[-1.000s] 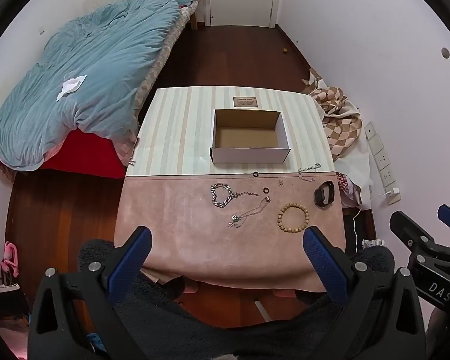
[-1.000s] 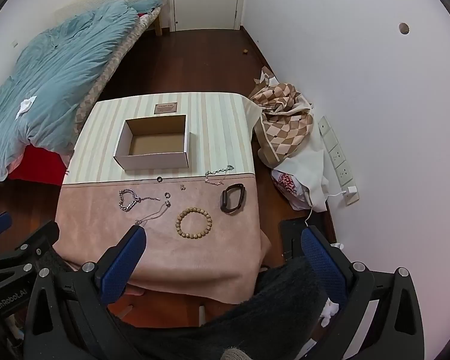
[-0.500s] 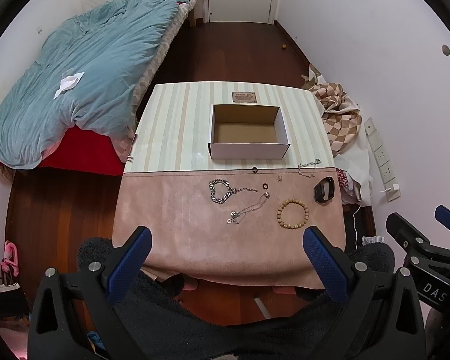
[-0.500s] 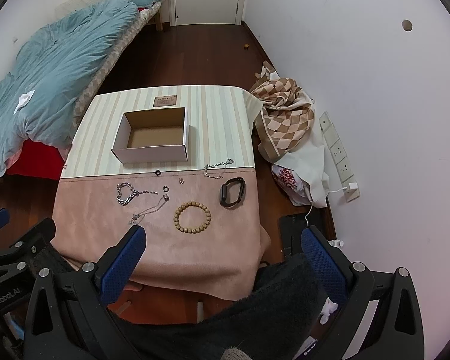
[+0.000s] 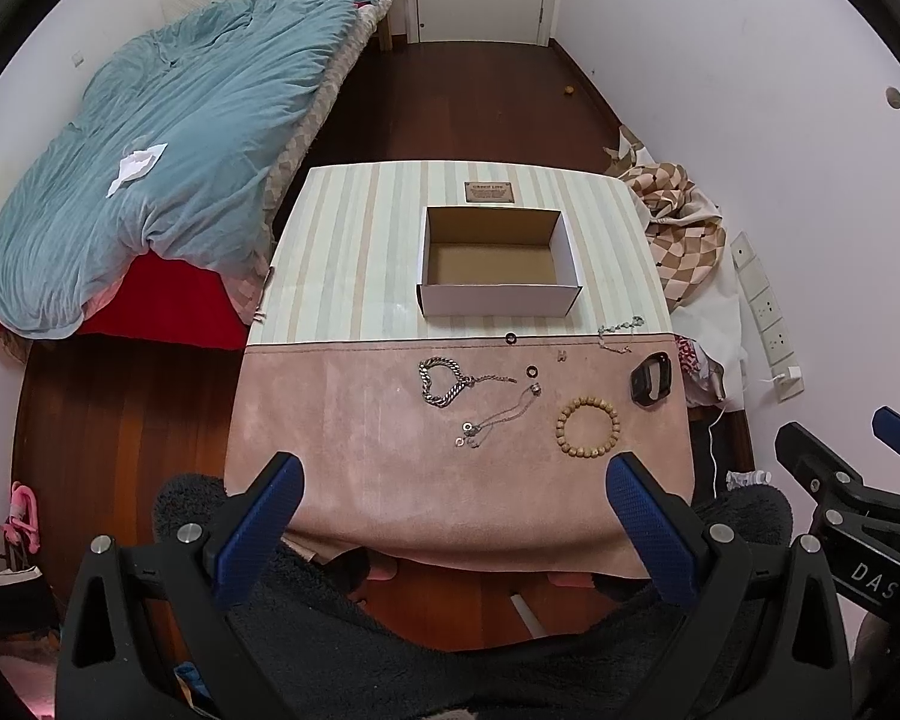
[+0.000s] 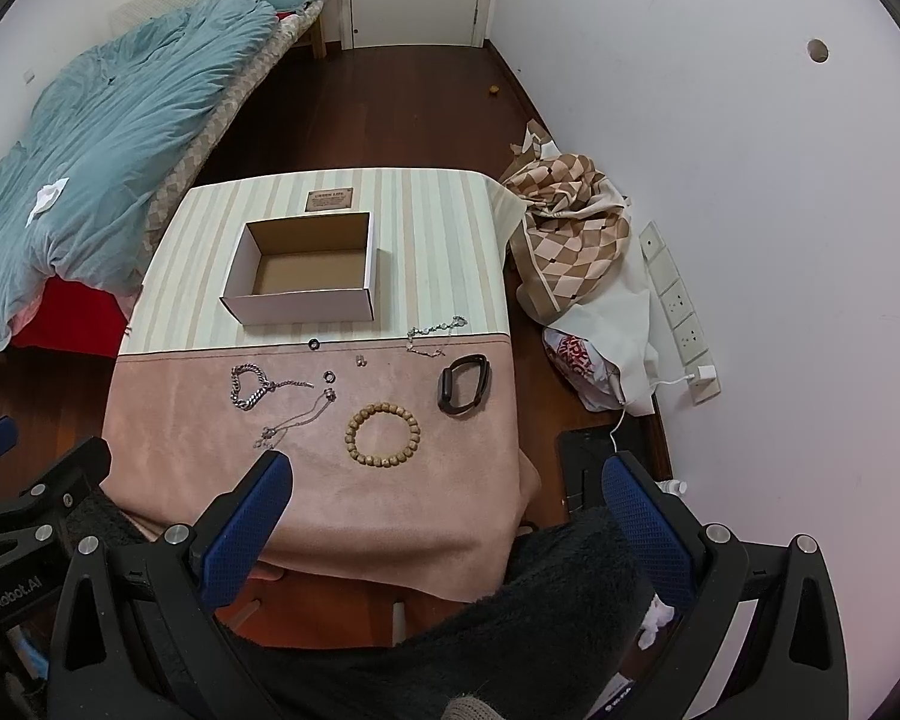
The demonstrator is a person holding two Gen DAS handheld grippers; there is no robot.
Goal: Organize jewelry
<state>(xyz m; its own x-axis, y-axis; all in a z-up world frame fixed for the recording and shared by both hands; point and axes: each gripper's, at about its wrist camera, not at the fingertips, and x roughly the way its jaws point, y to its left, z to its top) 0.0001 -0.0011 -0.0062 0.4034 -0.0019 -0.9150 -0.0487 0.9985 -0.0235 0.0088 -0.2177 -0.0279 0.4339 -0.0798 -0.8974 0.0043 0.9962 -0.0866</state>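
An open white cardboard box [image 5: 498,264] [image 6: 306,276] stands empty on the striped half of the table. On the pink cloth lie a wooden bead bracelet [image 5: 588,426] [image 6: 383,426], a black band [image 5: 651,379] [image 6: 463,384], a chunky silver chain [image 5: 441,383] [image 6: 249,387], a thin silver necklace [image 5: 498,417] [image 6: 297,420], a fine chain [image 5: 621,333] [image 6: 435,333] and small dark rings [image 5: 532,371] [image 6: 314,343]. My left gripper [image 5: 453,516] and right gripper [image 6: 444,513] hover open and empty above the table's near edge.
A bed with a blue duvet [image 5: 150,168] fills the left. A checked cloth heap [image 6: 570,240] and a wall socket strip [image 6: 678,312] sit right of the table. A brown label plate [image 5: 489,192] lies behind the box. Dark fleece sleeves [image 6: 510,618] show below.
Both grippers have risen and tilted slightly, so the table sits a little lower and nearer in view. Nothing on the table has moved.
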